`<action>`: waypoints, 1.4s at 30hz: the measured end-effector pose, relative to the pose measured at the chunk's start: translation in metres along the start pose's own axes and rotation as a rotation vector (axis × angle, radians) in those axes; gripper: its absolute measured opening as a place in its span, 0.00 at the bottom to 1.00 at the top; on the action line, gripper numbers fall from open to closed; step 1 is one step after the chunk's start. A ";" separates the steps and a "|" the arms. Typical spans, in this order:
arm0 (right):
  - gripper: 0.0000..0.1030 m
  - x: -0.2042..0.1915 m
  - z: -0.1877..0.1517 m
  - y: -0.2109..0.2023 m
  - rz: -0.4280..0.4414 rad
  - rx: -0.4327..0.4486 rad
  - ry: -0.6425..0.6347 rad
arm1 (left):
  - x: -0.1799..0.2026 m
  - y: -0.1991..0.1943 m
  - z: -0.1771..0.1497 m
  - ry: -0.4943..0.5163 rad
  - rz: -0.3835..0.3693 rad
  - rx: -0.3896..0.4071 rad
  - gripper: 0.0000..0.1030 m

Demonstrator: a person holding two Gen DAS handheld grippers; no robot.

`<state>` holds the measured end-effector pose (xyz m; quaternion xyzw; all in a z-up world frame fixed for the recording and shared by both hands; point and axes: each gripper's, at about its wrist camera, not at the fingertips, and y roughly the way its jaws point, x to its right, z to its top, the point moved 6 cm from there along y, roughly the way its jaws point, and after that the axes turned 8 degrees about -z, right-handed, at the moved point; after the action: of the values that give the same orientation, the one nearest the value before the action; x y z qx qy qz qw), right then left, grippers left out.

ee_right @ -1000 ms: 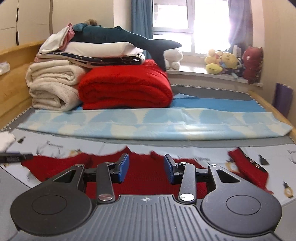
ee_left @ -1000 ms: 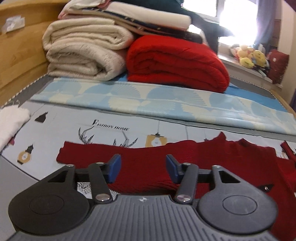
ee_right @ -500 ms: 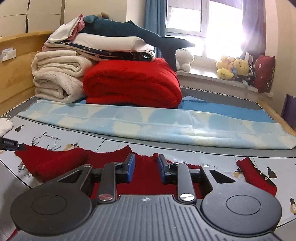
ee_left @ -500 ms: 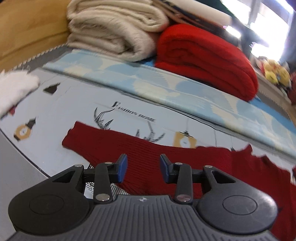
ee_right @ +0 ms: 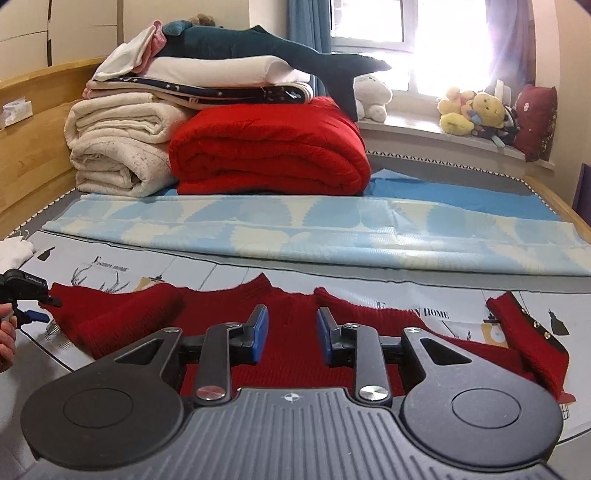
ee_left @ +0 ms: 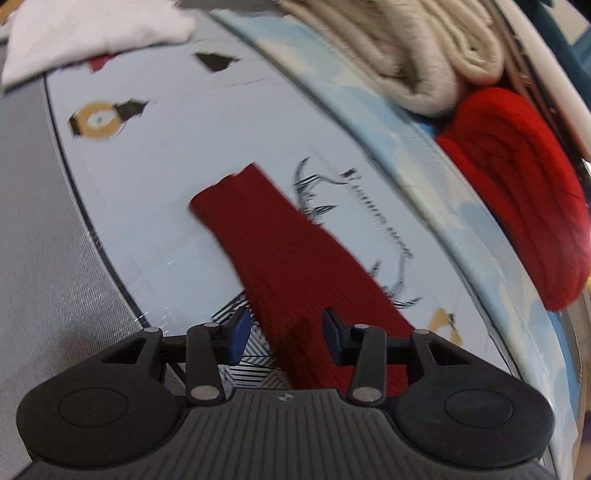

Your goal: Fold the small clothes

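Note:
A dark red knit sweater lies flat on the printed sheet, neck toward the far side. In the left wrist view its left sleeve runs diagonally from the cuff down between the jaws of my left gripper. Those jaws are opening and the blue pads stand clear of the cloth. The right wrist view shows the left gripper at the sleeve's end, with a hand behind it. My right gripper hovers over the sweater's chest, open, nothing pinched. The right sleeve is turned inward.
Cream blankets, a red blanket and a shark plush are stacked at the head of the bed. A light blue cloth lies across it. White fabric sits at the far left by the wooden headboard.
My left gripper has dropped and rolled, now looking down along the left sleeve near its cuff. Both grippers' jaws stand narrower than a second ago. The right gripper sank slightly toward the sweater.

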<state>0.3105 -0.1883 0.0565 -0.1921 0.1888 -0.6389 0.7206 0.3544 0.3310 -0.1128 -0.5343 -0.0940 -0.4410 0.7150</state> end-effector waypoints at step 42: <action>0.29 0.074 -0.019 0.031 -0.196 -0.210 0.307 | 0.265 -0.072 -0.248 0.679 -0.565 -0.305 0.21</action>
<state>0.3353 -0.2589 0.0226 -0.1837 0.3424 -0.7046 0.5938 0.3752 -0.0229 -0.0052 -0.4121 0.0695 -0.7772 0.4705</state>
